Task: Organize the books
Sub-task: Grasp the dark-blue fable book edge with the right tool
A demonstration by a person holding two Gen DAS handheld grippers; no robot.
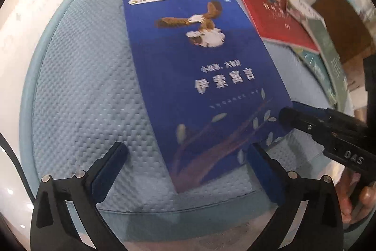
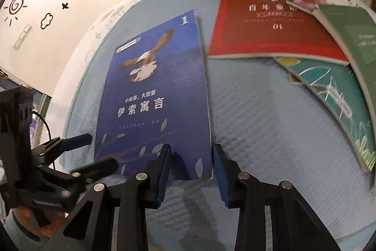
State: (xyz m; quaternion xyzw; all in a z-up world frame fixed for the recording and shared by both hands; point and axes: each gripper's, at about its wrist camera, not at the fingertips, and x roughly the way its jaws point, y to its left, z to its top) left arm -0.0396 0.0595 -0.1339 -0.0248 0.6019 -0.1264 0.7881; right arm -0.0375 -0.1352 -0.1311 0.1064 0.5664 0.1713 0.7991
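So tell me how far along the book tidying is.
Nothing looks stacked yet. The blue book lies flat and alone on the light blue cushion. The right gripper is open around its near corner, and the left gripper is open at its near edge. The red book, teal book and green book remain overlapped and askew.

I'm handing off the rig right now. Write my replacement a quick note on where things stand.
Left gripper: open, empty, at the blue book's near edge.
Right gripper: open, straddling that book's near right corner, not clamped.
Blue book lies flat, alone on the light blue cushion.
Red book, teal book and green book overlap in a loose pile to the right.
Done: nothing stacked yet.
Left: gather all books.
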